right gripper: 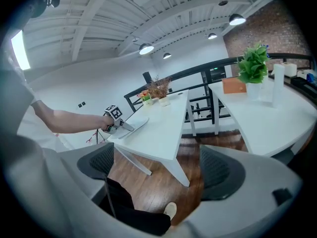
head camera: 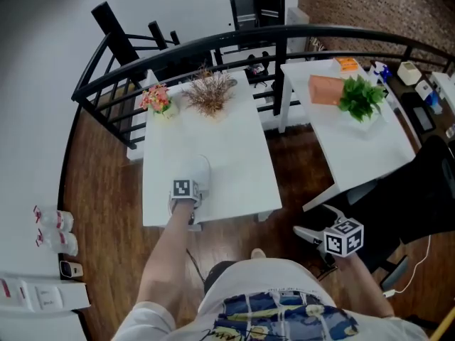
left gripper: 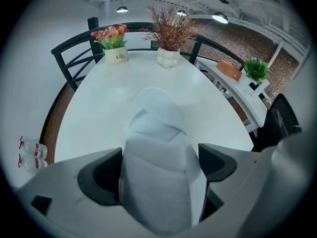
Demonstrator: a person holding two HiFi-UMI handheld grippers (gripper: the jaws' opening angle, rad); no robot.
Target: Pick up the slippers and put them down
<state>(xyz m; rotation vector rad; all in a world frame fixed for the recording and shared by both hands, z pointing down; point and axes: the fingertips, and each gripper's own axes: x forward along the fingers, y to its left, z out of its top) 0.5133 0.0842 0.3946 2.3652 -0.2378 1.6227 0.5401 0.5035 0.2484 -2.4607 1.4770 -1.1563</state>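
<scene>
Left gripper (left gripper: 159,166) pinches white fabric slipper (left gripper: 157,125) across its near end, likely soft and light; right gripper (right gripper: 159,168) gapes empty

White desk (head camera: 227,155): white slipper (head camera: 200,170) at near edge, toe toward far end. Far end: pot of pink and yellow flowers (head camera: 159,102) at left corner, white vase of dried brown stems (head camera: 210,95) beside it. Middle of top bare.
</scene>
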